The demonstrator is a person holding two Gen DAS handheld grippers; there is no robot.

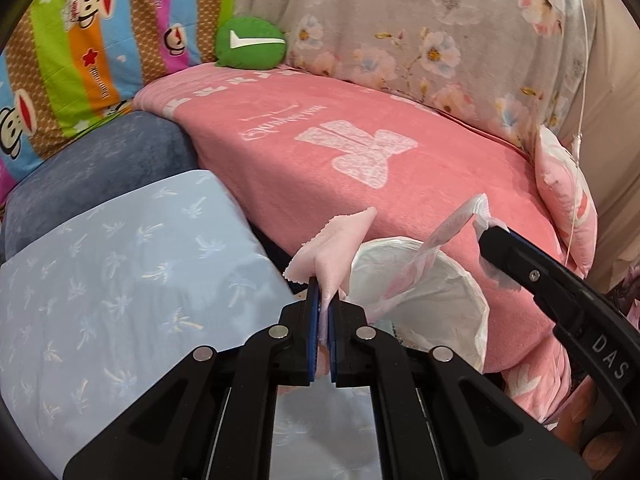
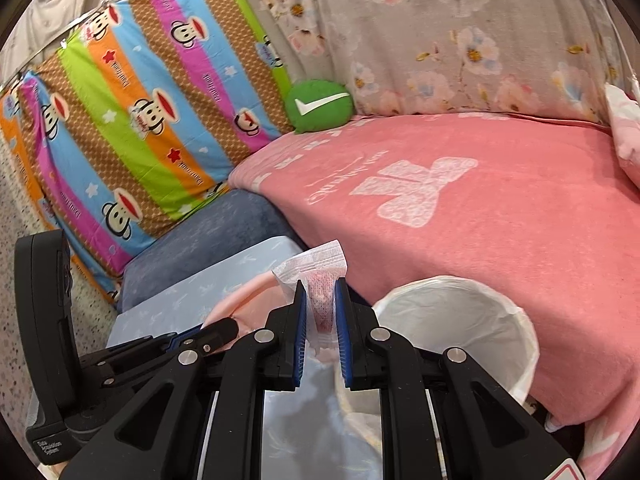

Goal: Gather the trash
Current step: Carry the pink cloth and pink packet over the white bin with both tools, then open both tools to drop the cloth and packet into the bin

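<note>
Pink soft scrap (image 1: 340,236) pinched in my left gripper (image 1: 324,344); jaws clenched on it, the pads nearly touching with only the thin material between. It looks like a foam or tissue-like piece with a frayed edge, and it sticks up past the fingertips. My right gripper (image 2: 322,320) is clamped on a crinkly white-and-red printed wrapper (image 2: 320,276), jaws narrow but not fully together, the wrapper's sealed end fanning out above them.

Both pieces are trash, and both are in hand. The white-lined bin (image 2: 516,320) stands just beside the pink blanket (image 2: 500,232) on the bed, its mouth open and unobstructed.

Relations, as I read them:
- Left wrist view: the bin (image 1: 476,300) sits just beyond and right of my left fingertips; the pink scrap is beside the rim, not yet over the opening.
- The right gripper (image 1: 490,234) hangs above the bin's far rim, and the wrapper (image 1: 452,224) trails down toward the mouth.
- Right wrist view: the bin is right of my right fingertips, near but not under them.

How I want to do this step: bring each gripper squarely over the middle of the opening before letting go, one at a time. Both pieces are light and may cling to the pads, so I'd open wide and tip downward. Risk: the liner rim is floppy; brushing it could fold it in.
</note>
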